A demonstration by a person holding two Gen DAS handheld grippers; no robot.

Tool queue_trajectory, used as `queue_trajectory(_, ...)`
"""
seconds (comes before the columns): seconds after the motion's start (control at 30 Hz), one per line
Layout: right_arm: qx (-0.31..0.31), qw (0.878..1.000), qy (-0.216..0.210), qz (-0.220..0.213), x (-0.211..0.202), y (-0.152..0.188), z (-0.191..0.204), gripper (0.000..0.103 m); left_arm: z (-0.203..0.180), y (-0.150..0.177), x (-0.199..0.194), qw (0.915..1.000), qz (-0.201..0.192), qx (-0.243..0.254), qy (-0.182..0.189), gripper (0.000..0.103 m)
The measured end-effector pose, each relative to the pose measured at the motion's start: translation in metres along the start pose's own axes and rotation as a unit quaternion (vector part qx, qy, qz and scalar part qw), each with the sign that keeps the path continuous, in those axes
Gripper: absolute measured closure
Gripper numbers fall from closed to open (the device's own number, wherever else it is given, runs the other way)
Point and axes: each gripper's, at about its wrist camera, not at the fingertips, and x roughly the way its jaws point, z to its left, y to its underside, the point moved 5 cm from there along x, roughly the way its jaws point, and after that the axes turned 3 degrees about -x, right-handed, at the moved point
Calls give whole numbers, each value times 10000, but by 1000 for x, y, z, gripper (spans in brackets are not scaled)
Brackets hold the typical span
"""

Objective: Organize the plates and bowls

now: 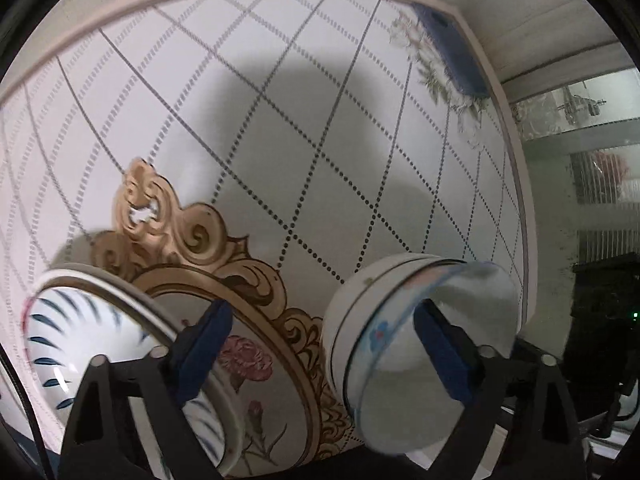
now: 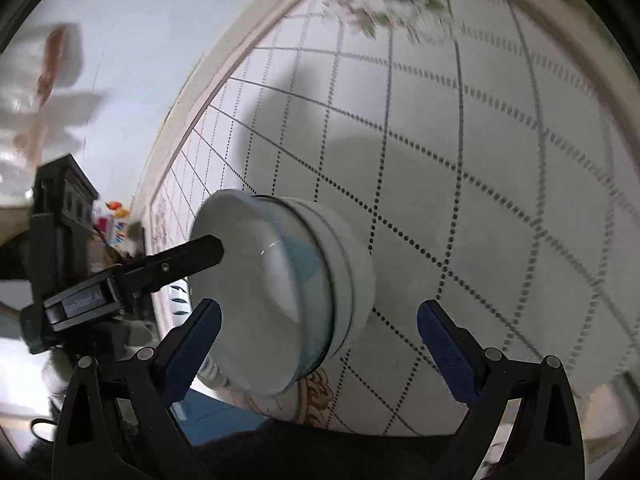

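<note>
Here, the stacked bowls [image 1: 400,332] sit on the patterned tabletop [image 1: 280,120] beside a blue-striped plate [image 1: 80,340], both grippers' jaws apart and empty; glazed, rigid, breakable ware is probably best pinched at the rim.

White table [image 1: 280,128] with dotted diamond grid (gold scrollwork, pink flowers), blue-feathered white plate [image 1: 80,344], blue-flowered white bowl [image 1: 360,320]
</note>
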Motion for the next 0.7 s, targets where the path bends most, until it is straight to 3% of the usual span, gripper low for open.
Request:
queue_trajectory(0.07, 30, 9997, -233, 10, 7, -3, -2, 12, 1, 2, 8, 9997, 142, -105, 177, 20)
queue_trajectory(0.1, 57, 9993, -357, 8, 12, -5, -4, 28, 1, 2, 12, 9994, 194, -158, 243, 25)
queue_trajectory(0.23, 192, 9988, -438, 136, 27, -10, -11, 36, -4, 4, 21, 9983, 295, -147, 474, 47)
queue_trajectory(0.3, 265, 9984, -453, 206, 33, -12, -14, 47, -8, 4, 22, 9973, 263, -164, 666, 61)
queue_trajectory(0.37, 296, 9981, -489, 221, 35, -13, -15, 48, -11, 4, 19, 9975, 162, -143, 668, 67)
queue_trajectory(0.5, 154, 9992, -302, 222, 39, -14, -9, 50, -20, 11, 14, 9992, -86, 87, 388, 67)
queue_trajectory(0.7, 207, 9989, -290, 316, 47, -7, -2, 50, -9, 7, 11, 9994, -55, -164, 307, 65)
